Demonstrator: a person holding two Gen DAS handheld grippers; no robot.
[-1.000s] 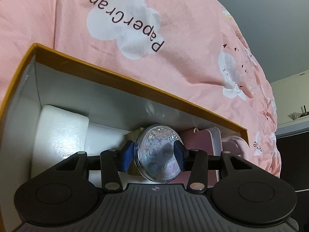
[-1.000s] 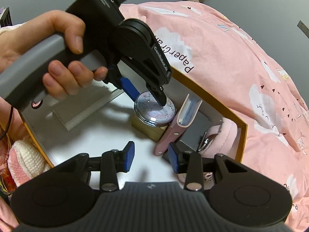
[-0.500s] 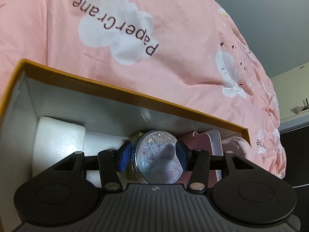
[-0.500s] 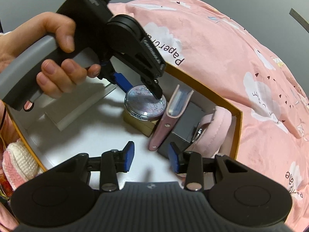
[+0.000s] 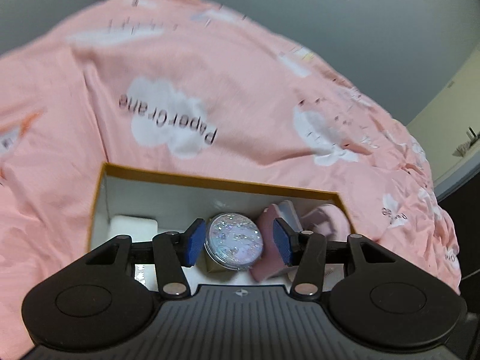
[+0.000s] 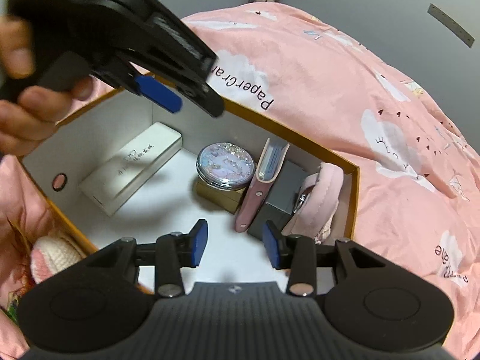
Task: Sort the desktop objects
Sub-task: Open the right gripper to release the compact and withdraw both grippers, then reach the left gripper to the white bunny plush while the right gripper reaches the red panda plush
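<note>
Left wrist view: the left gripper [image 5: 238, 241] has let go of the compact [image 5: 233, 241]. A second ago its blue pads pressed the compact's rim deep inside the box [image 5: 216, 181]; its jaws have just been opening, and now they stand apart with clear gaps on both sides of the disc and nothing gripped. The view has pulled back as well: the whole far wall of the box shows, which reads as the gripper lifted out.

Right wrist view confirms it. The left gripper [image 6: 186, 96] hangs above the far left corner of the box, well clear of the contents, in the person's hand [image 6: 27, 111]. The compact [image 6: 225, 163] lies flat on a small gold box [image 6: 219, 195], touching the pink notebook [image 6: 259, 189] that stands on edge to its right. A grey box [image 6: 282, 198] and a pink pouch [image 6: 322, 195] fill the far right corner; a white case [image 6: 132, 168] lies at the left.

The right gripper [image 6: 235, 244] hovers over the bare near floor of the box, jaws partly apart and empty.

Judgement: placement of the compact is complete and stable. The left gripper is free for the next item.
</note>
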